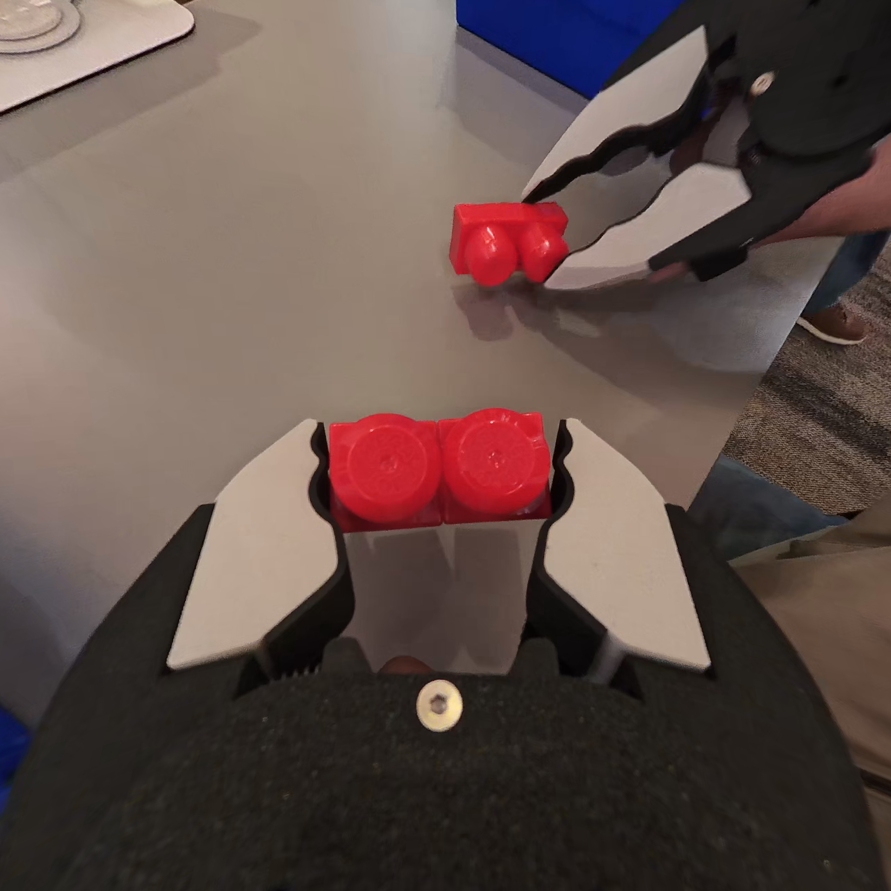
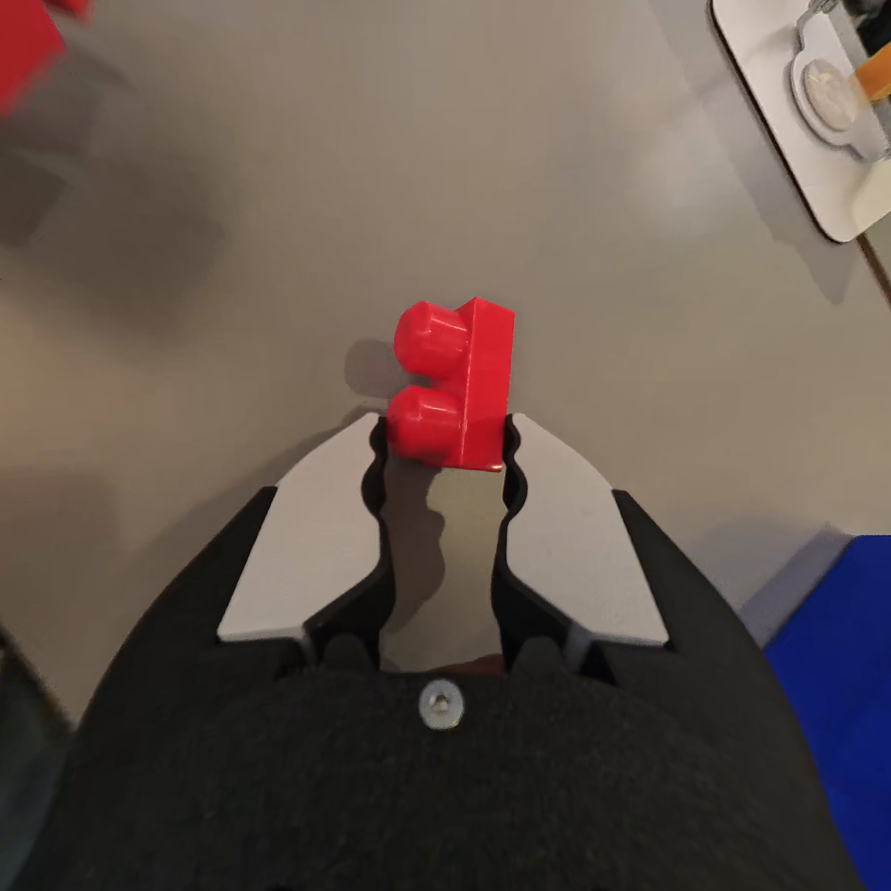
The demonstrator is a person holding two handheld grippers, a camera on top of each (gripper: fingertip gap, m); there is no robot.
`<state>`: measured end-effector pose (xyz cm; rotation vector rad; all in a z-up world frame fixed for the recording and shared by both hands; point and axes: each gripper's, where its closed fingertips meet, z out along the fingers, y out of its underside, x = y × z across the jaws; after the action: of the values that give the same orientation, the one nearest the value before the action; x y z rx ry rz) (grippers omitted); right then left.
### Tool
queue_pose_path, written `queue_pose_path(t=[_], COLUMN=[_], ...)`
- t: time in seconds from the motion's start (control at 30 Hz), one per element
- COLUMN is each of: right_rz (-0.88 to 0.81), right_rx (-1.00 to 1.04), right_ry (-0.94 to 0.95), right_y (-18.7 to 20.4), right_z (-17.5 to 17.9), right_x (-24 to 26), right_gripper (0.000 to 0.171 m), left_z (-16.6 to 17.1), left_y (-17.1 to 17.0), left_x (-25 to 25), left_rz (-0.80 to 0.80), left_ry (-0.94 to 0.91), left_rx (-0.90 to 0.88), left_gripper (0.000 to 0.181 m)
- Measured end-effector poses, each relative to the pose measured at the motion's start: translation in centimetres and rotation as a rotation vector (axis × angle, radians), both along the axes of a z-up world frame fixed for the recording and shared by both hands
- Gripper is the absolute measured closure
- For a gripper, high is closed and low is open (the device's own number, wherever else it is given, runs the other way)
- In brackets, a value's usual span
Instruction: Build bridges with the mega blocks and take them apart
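Observation:
My left gripper (image 1: 439,434) is shut on two red single-stud blocks (image 1: 385,467), held side by side with their studs facing the camera. My right gripper (image 2: 446,424) is shut on one end of a thin red two-stud block (image 2: 453,385), which lies on its side with the studs pointing left. In the left wrist view the right gripper (image 1: 537,241) comes in from the upper right and holds that block (image 1: 506,241) low over the grey table (image 1: 241,289). The left gripper's blocks show as a red blur (image 2: 24,58) at the top left of the right wrist view.
A white mat with a clear plastic item lies at the table's far side (image 1: 96,48) (image 2: 795,144). A blue object (image 1: 530,43) (image 2: 843,675) sits by the table edge. Carpet and a person's shoe (image 1: 834,328) lie beyond the right edge. My right tips are roughly 25 cm from the blue object (image 1: 530,43). It is also in sight in the right wrist view (image 2: 821,615).

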<state>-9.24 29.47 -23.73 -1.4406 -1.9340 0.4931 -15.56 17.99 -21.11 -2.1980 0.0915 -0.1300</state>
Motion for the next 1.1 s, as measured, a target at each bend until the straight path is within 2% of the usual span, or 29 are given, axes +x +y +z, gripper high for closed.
queue_pose_path(t=[0.27,0.47,0.53,0.7,0.9,1.1], right_rz=[0.066,0.149,0.16,0.188,0.155,0.102], right_rx=[-0.729,-1.158,-1.241,-1.181,-1.072,-1.137], right_ry=[0.161,0.117,0.095,0.065,0.023,0.006], right_y=[-6.0,-10.2,-10.9,-12.4,-13.1,-13.1], right_z=[7.6,10.8,11.3,11.7,10.4,9.8], right_x=[-0.5,-1.9,-2.4,-3.2,-3.7,-4.2], right_gripper=[0.125,0.126,0.125,0.125,0.125,0.125], left_z=[0.6,0.9,1.0,0.6,1.0,0.9], left_y=[0.9,1.2,1.3,1.6,2.0,2.2], left_x=[0.3,0.8,1.0,1.0,0.6,-0.3], left_rz=[-0.016,-0.029,-0.028,-0.019,-0.007,0.024], left_ry=[0.069,0.088,0.106,0.125,0.188,0.265], left_rx=[0.09,0.108,0.101,0.057,0.046,0.033], left_gripper=[0.093,0.093,0.093,0.093,0.092,0.093])
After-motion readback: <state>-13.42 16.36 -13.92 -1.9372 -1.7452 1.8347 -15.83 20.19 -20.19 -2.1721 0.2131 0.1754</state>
